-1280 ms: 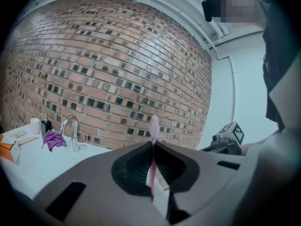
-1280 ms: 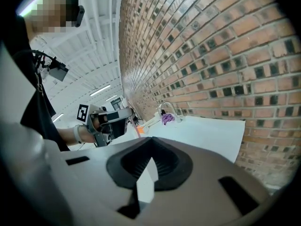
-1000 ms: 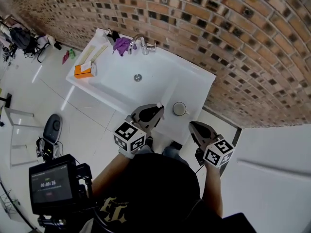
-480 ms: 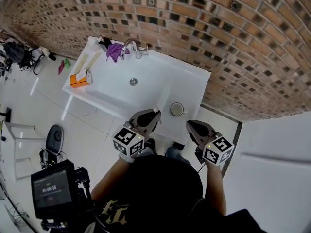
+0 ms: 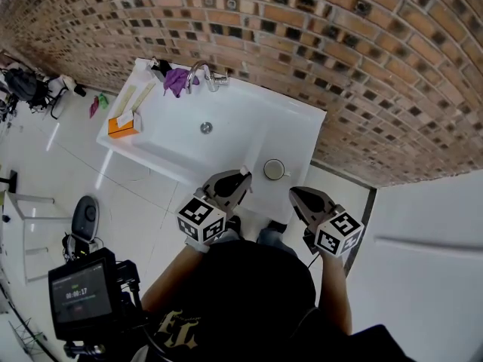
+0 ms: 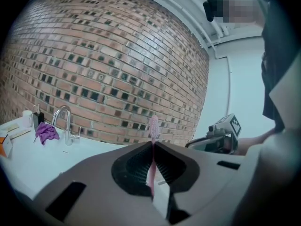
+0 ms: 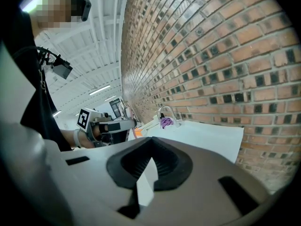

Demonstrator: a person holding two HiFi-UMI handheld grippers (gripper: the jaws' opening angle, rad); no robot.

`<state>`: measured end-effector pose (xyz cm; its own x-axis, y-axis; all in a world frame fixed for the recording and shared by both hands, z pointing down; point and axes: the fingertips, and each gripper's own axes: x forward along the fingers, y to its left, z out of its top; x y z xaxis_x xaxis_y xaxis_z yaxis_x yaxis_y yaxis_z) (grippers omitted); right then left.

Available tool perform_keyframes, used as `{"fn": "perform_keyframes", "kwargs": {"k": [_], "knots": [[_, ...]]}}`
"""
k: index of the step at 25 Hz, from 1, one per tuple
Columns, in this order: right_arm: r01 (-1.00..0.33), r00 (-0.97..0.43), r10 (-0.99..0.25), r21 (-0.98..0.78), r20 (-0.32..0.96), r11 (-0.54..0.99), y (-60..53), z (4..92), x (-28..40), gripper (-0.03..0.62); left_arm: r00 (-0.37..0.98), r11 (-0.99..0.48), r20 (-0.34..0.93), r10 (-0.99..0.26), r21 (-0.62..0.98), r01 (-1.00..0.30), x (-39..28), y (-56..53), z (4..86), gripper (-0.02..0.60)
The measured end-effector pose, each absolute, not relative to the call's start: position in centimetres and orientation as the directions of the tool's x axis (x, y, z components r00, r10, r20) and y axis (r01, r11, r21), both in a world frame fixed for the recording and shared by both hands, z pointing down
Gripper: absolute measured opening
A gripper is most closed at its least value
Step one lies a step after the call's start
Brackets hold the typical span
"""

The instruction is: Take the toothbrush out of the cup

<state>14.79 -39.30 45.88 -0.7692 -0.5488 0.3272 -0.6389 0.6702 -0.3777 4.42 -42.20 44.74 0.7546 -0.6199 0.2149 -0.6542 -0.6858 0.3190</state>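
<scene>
White sink counter [image 5: 296,125], unchanged: toothbrush [image 6: 153,127] pinched in left gripper [image 6: 152,147], right gripper [image 7: 149,142] closed, empty.

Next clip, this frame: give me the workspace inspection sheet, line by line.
surface: white sink counter, set against the wall.
job's things: pink toothbrush clamped in the left tool, out of the cup; the cup stands upright on the counter's right part.
clutter: orange box, purple cloth beside the faucet.
tools: left tool shut on the toothbrush; right tool shut, empty.
cables: nothing seen on the counter.
surroundings: brick wall, white floor, small screen near the person.
</scene>
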Motion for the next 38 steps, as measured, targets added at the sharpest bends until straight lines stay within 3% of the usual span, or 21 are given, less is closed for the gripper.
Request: {"fn": "perform_keyframes", "kwargs": {"k": [38], "knots": [[-0.673,-0.739,-0.578,-0.372,0.345,0.639,-37.1,46.0,16.6,-0.012,0.777,-0.707,0.237,-0.583,0.323,-0.629,5.8,-40.8,45.1,0.018]]}}
